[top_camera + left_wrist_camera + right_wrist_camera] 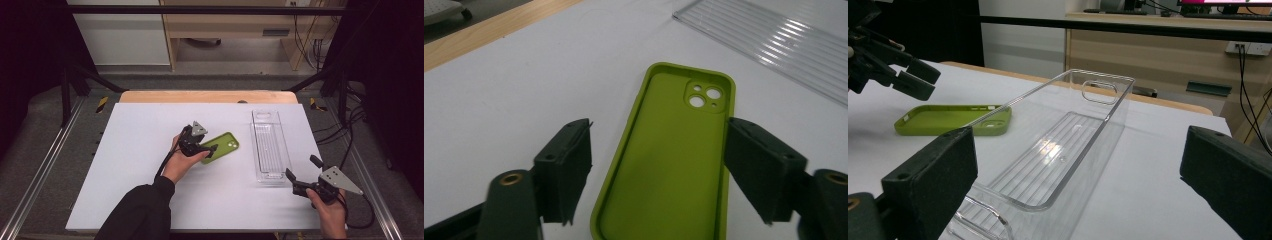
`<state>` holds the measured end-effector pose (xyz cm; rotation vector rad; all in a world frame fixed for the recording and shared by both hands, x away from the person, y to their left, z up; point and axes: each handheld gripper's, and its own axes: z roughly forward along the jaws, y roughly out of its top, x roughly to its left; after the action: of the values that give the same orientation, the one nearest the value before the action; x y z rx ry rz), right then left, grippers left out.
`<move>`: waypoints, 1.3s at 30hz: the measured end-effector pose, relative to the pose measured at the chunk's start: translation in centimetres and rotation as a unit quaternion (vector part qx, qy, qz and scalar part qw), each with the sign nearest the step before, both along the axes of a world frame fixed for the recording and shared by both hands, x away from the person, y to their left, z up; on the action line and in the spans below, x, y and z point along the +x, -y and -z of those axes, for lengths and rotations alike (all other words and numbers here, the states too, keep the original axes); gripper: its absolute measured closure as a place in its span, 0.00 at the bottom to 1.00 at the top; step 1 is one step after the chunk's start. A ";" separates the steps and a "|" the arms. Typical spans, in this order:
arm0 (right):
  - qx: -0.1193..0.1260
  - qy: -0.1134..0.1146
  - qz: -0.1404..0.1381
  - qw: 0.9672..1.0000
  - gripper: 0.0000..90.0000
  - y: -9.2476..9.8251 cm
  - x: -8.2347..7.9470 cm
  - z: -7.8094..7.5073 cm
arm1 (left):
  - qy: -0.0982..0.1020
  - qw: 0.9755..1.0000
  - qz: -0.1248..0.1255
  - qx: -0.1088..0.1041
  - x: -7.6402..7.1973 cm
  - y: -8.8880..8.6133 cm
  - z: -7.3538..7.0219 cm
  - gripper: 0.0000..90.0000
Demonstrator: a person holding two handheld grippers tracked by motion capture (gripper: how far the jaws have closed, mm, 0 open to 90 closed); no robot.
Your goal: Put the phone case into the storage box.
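Left gripper jaws straddle the green silicone phone case, right jaw at its edge, left jaw clear; right gripper jaws gape empty beside the clear plastic tray.

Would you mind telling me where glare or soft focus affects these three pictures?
High view: evenly lit white table, dark surroundings, slightly soft overall. Left gripper view: the green phone case is fairly sharp, while the near jaws blur; the clear tray's ribs catch bright glints. Right gripper view: glare patches on the tray floor, and the near jaws are out of focus.

left gripper part-closed, right gripper open
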<state>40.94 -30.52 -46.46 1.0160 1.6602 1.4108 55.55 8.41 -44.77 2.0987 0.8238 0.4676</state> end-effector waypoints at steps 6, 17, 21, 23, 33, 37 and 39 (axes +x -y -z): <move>-0.001 -0.001 -0.001 1.000 0.03 0.0 0.0 0.0 | -0.005 1.000 0.003 0.003 0.0 0.2 0.1 0.55; 0.002 -0.001 -0.002 1.000 0.03 0.1 0.1 0.0 | -0.032 0.999 0.007 0.022 -0.1 0.4 0.4 0.96; -0.004 -0.004 0.001 1.000 0.03 0.1 0.1 0.1 | -0.040 0.999 0.011 0.024 -0.2 0.6 0.7 1.00; -0.006 -0.003 0.003 1.000 0.03 0.1 0.2 0.1 | -0.044 0.998 0.012 0.031 -0.3 0.7 0.9 1.00; -0.006 -0.004 0.000 1.000 0.03 0.1 0.1 0.1 | -0.070 0.996 0.019 0.046 -1.0 0.5 1.3 1.00; -0.005 -0.004 -0.001 1.000 0.03 0.1 0.1 0.1 | -0.078 0.995 0.023 0.049 -1.2 0.4 1.4 1.00; -0.007 -0.005 0.002 1.000 0.03 0.1 0.1 0.1 | -0.081 0.995 0.024 0.056 -1.3 0.3 1.5 1.00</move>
<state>41.04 -30.62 -46.52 1.0194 1.6720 1.3926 54.22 8.12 -46.30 2.2778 0.8544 0.3264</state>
